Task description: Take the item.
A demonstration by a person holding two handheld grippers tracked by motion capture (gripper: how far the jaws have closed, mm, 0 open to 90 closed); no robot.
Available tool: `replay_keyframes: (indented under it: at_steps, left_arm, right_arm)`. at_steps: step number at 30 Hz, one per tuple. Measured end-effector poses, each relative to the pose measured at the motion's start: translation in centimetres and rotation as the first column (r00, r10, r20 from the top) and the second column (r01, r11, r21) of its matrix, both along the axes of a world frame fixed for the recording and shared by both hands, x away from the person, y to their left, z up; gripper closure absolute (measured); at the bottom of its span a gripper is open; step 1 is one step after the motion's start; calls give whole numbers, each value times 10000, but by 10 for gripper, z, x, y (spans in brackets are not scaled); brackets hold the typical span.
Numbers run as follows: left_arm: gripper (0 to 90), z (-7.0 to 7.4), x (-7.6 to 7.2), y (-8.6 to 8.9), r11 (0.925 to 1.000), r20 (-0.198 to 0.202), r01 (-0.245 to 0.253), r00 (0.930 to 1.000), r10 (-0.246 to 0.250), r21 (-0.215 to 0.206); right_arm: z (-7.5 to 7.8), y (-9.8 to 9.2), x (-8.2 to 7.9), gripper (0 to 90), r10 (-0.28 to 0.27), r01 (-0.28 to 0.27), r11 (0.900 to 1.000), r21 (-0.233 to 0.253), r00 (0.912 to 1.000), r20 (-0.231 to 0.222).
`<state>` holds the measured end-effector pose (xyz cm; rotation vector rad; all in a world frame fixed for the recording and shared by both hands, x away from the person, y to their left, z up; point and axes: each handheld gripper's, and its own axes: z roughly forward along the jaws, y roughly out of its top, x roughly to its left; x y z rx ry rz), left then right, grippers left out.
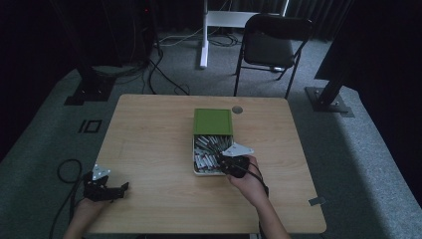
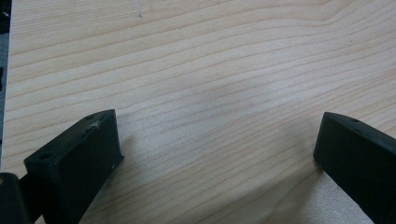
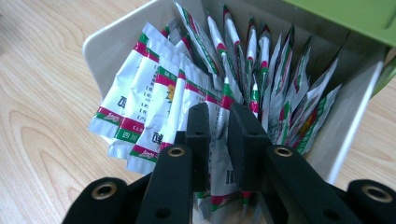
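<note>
1. Your right gripper (image 3: 218, 135) pinches one sachet (image 3: 219, 168) between nearly closed jaws; its long axis runs away from the fingertips, into the box (image 1: 195, 164).
2. More sachets (image 3: 154, 98) crowd both jaws; the green lid (image 1: 213, 121) stands beyond.
3. The print is too blurred to read.
4. Your left gripper (image 2: 219, 140) gapes wide over bare table (image 2: 210, 70).

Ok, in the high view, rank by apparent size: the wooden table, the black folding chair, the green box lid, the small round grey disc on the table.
1. Light wooden table
2. Black folding chair, though it stands farther from the camera
3. Green box lid
4. Small round grey disc
</note>
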<state>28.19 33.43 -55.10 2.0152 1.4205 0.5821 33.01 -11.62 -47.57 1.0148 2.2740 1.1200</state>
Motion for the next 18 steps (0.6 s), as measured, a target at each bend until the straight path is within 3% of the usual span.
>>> replay_keyframes:
  at_steps: [11,18]
  left_arm:
    - [14,0,0,0,10000,2,1,10000,-1,-3]
    - [14,0,0,0,10000,1,-1,10000,1,2]
  right_arm:
    - [-12,10,2,781,-503,518,9958,-761,9985,209]
    - [-16,20,0,757,-844,948,9829,-1581,9939,711]
